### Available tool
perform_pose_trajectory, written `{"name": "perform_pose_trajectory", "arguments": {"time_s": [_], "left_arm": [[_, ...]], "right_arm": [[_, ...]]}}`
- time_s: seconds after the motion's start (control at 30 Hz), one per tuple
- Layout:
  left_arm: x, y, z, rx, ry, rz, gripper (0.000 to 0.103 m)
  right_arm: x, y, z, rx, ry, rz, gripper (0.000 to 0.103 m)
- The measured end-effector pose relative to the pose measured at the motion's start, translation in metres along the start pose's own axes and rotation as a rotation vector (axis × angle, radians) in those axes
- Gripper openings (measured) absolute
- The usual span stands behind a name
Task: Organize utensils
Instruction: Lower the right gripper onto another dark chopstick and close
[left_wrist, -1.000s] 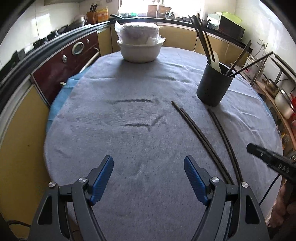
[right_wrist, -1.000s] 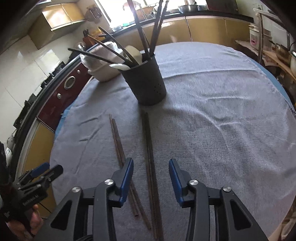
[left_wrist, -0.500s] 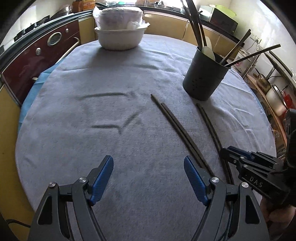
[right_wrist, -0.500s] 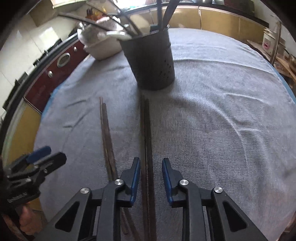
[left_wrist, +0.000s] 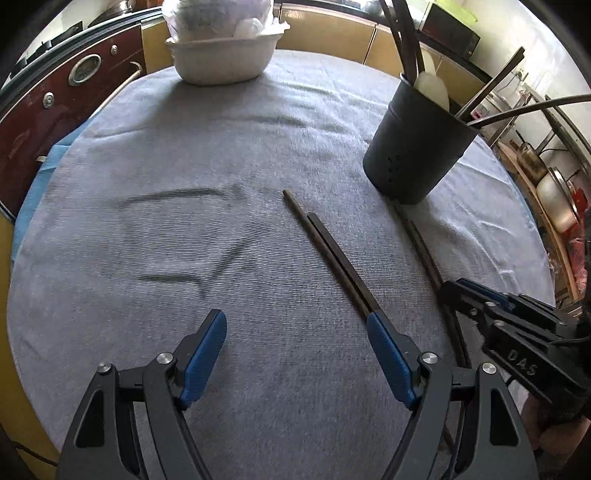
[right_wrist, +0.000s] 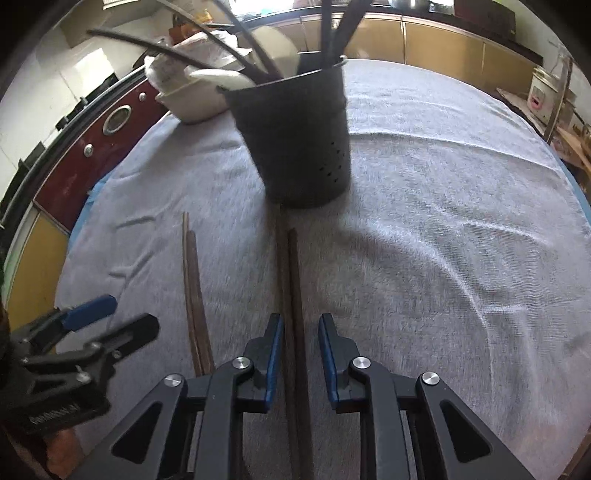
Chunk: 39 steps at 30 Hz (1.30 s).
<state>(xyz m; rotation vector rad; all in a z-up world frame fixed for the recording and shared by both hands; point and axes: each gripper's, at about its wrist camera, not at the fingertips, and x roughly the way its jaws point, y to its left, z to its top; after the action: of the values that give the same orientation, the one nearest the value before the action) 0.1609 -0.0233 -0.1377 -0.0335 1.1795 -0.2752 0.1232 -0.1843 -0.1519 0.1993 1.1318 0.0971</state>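
Two pairs of dark chopsticks lie on the grey tablecloth. One pair (left_wrist: 332, 254) runs from the table's middle down to my left gripper's right finger. The other pair (right_wrist: 293, 288) lies between the narrowly open jaws of my right gripper (right_wrist: 301, 350), not clamped; it also shows in the left wrist view (left_wrist: 424, 247). My left gripper (left_wrist: 295, 347) is wide open and empty, low over the cloth. A black perforated utensil holder (left_wrist: 417, 147) with chopsticks and a white spoon stands beyond; it fills the top of the right wrist view (right_wrist: 295, 136).
A white bowl with a plastic-wrapped bundle (left_wrist: 221, 51) stands at the far side of the round table (left_wrist: 147, 221). A dark red oven front (left_wrist: 55, 107) and yellow cabinets ring the table. Shelves with pots stand to the right (left_wrist: 554, 199).
Both grippers have moved forward and lower over the table. My right gripper's jaws have narrowed around the right-hand pair of chopsticks. My left gripper has stayed wide open.
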Motion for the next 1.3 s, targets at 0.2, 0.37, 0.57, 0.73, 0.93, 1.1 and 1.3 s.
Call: {"name": "perform_pose_trajectory", "arguments": {"time_s": [0.2,0.37,0.57,0.73,0.93,1.1,1.3], "left_arm": [[0.009,-0.008,0.001,0.029,0.006,0.028,0.079],[0.012,-0.015,0.002,0.07,-0.004,0.061,0.079],[0.015,-0.004,0.002,0.091,-0.011,0.112,0.079],[0.012,0.013,0.009,0.037,-0.002,0.066,0.079],[0.004,0.038,0.013,-0.062,-0.006,0.012,0.079],[-0.003,0.048,0.015,-0.083,-0.019,0.0,0.079],[-0.011,0.044,0.017,-0.078,-0.038,-0.012,0.078]], "right_arm": [[-0.007,-0.027,-0.005,0.058,0.003,-0.017,0.019],[-0.014,-0.025,-0.007,0.053,0.001,0.027,0.021],[-0.015,0.002,-0.002,-0.031,-0.028,0.058,0.021],[-0.009,0.018,0.014,-0.08,-0.043,0.107,0.021],[0.013,0.026,0.044,-0.092,-0.054,0.108,0.021],[0.03,0.025,0.057,-0.09,-0.064,0.071,0.021],[0.035,0.025,0.051,-0.076,-0.059,0.042,0.021]]}}
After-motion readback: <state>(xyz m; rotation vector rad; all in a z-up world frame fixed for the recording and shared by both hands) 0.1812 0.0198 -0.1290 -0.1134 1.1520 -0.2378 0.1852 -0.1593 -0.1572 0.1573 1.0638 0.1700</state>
